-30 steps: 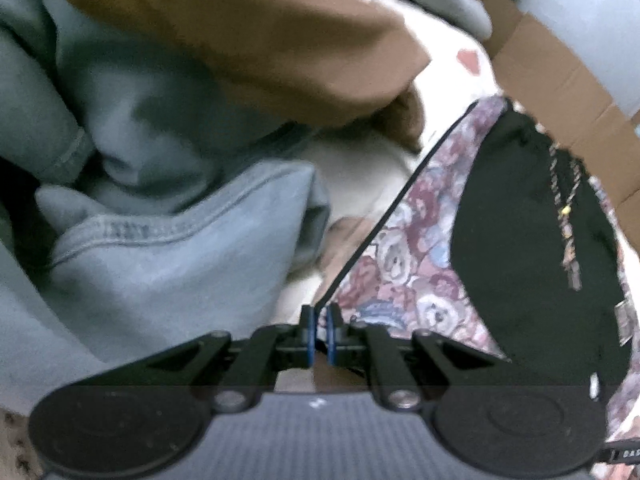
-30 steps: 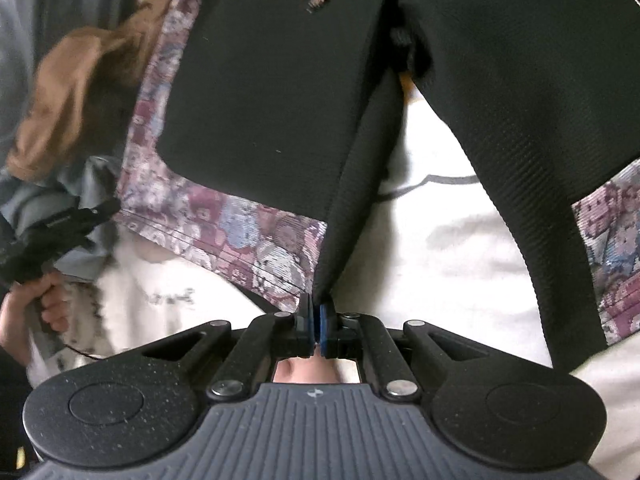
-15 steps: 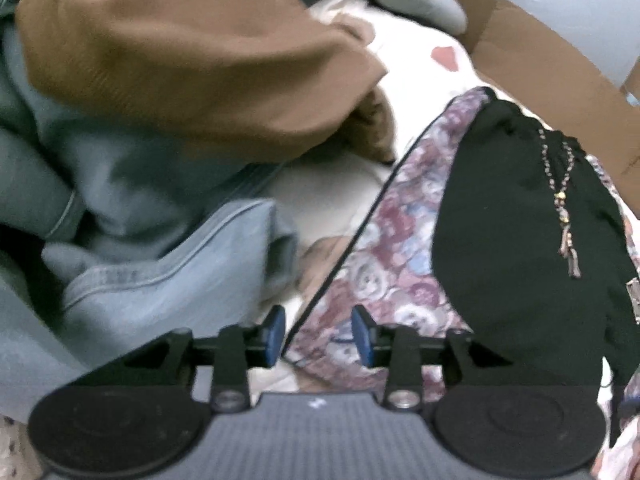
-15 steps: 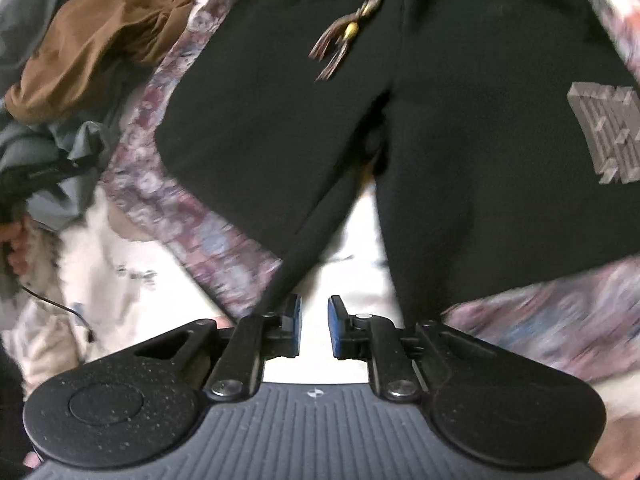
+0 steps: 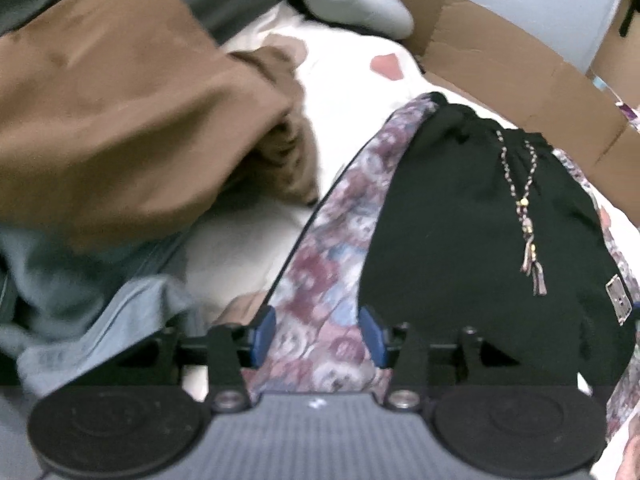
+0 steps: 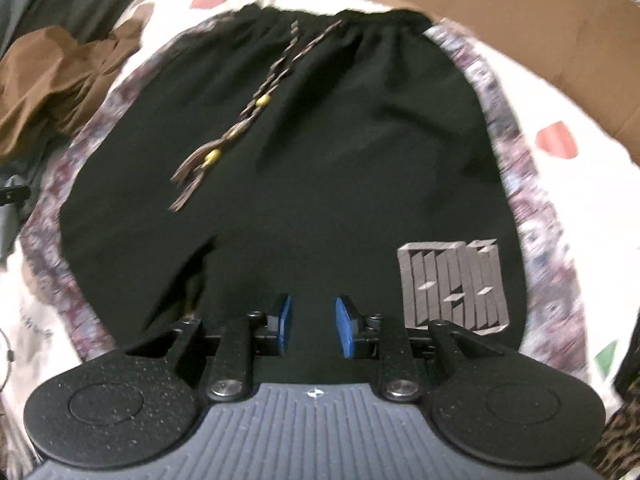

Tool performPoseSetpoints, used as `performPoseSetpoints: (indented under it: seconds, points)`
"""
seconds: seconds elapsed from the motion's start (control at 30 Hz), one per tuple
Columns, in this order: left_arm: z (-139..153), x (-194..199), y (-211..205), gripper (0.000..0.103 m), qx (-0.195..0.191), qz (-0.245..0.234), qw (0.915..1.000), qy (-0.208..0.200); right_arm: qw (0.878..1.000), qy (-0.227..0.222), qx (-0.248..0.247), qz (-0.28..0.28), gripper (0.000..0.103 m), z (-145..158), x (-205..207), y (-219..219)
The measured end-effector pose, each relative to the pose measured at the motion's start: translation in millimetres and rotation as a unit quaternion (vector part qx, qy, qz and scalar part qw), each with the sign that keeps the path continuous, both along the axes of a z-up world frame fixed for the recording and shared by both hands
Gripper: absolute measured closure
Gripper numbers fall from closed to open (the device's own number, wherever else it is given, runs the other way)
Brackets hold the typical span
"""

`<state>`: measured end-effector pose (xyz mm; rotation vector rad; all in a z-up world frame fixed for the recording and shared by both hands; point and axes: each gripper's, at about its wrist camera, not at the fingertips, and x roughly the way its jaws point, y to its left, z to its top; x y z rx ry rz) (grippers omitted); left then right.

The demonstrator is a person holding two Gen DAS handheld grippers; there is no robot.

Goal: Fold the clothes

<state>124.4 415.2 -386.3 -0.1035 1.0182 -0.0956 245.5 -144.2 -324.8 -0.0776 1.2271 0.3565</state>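
Note:
A pair of black shorts (image 6: 320, 132) with floral side panels, a beaded drawstring (image 6: 236, 128) and a grey logo patch (image 6: 454, 286) lies spread flat on a white sheet (image 6: 568, 184). My right gripper (image 6: 313, 328) is open and empty over the lower middle of the shorts. In the left wrist view the same shorts (image 5: 480, 220) lie to the right. My left gripper (image 5: 318, 336) is open, its jaws astride the floral panel (image 5: 320, 280) at the hem, holding nothing.
A brown garment (image 5: 108, 112) and blue-grey sweatshirts (image 5: 96, 312) are heaped to the left of the shorts. The brown garment also shows in the right wrist view (image 6: 56, 84). A cardboard box (image 5: 520, 64) runs along the far side and shows again in the right wrist view (image 6: 500, 12).
Both grippers were shut on the hem of the shorts a second ago and have opened and let go. The shorts now lie flat, and both grippers have drawn back.

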Motion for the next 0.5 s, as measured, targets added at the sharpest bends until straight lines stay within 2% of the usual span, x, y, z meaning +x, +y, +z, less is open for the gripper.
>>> performPoseSetpoints:
  seconds: [0.1, 0.3, 0.4, 0.47, 0.5]
  points:
    - [4.4, 15.7, -9.5, 0.055, 0.004, -0.010, 0.9999, -0.009, 1.000, -0.021, -0.005, -0.003, 0.076, -0.6, 11.5, -14.0]
    - [5.2, 57.1, -33.0, 0.061, 0.018, -0.037, 0.9988, -0.028, 0.997, -0.065, 0.004, -0.049, 0.076, -3.6, 18.6, -54.6]
    - [-2.5, 82.7, -46.9, 0.076, 0.031, -0.059, 0.9975, -0.021, 0.994, -0.086, 0.002, -0.066, 0.076, -8.1, 16.6, -74.3]
    - [-6.3, 96.9, -53.7, 0.080, 0.035, -0.069, 0.9968, -0.019, 0.992, -0.101, -0.005, -0.075, 0.075, -11.7, 15.8, -87.1]
    - [-8.1, 103.8, -57.0, 0.086, 0.037, -0.074, 0.9964, -0.018, 0.991, -0.104, -0.005, -0.083, 0.075, -13.8, 15.9, -94.5]
